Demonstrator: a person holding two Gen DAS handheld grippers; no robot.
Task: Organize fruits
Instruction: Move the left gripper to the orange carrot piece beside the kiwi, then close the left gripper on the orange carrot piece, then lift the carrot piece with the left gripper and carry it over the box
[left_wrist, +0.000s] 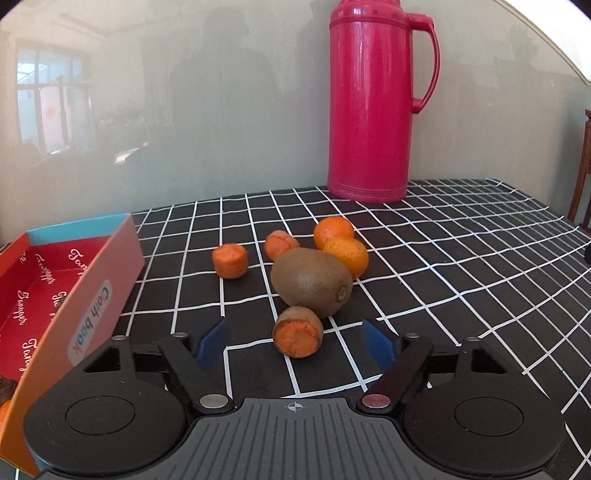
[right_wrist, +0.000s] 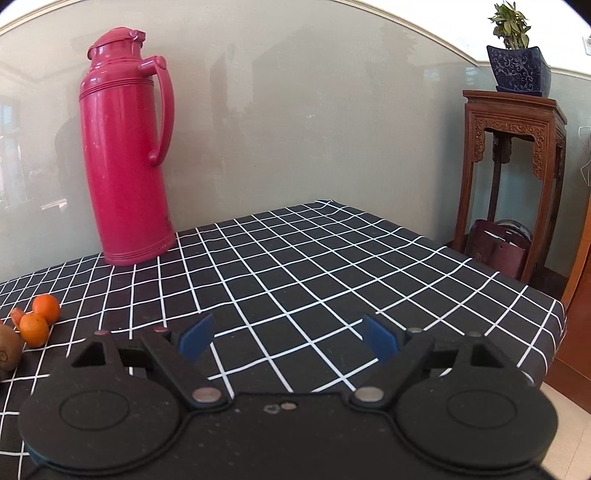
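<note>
Left tool (left_wrist: 293, 341): jaws spread wide, nothing between the blue pads (left_wrist: 212, 343); it sat low over the worktop (left_wrist: 461, 258), facing the fruit cluster.
Nearest piece (left_wrist: 297, 331): an orange chunk with a cut face turned to the camera, lying between the two pads' lines but touching neither; it rested against the kiwi.
Kiwi (left_wrist: 312, 282): brown, on its side, just behind the nearest piece, touching the front mandarin.
Front mandarin (left_wrist: 349, 255): right of and behind the kiwi, pressed against the rear mandarin (left_wrist: 332, 229).
Other orange chunks: one (left_wrist: 229, 260) alone to the left of the kiwi; another (left_wrist: 280, 243) behind the kiwi, just beside the rear mandarin. Possibly cut carrot or sweet potato; the texture was too soft to tell.
Box (left_wrist: 55, 295): red-lined, open top, at the left edge, side labelled "Cloth book"; something dark and something orange showed at its near corner, mostly cut off.
Thermos (left_wrist: 373, 107): tall, pink-red, upright at the back of the worktop by the wall.
Right tool (right_wrist: 288, 338): jaws likewise apart and empty, over bare checked cloth, well apart from the fruit at its far left.
Beyond the worktop: carved wooden stand (right_wrist: 513, 177) with a potted plant (right_wrist: 517, 59) on top.
</note>
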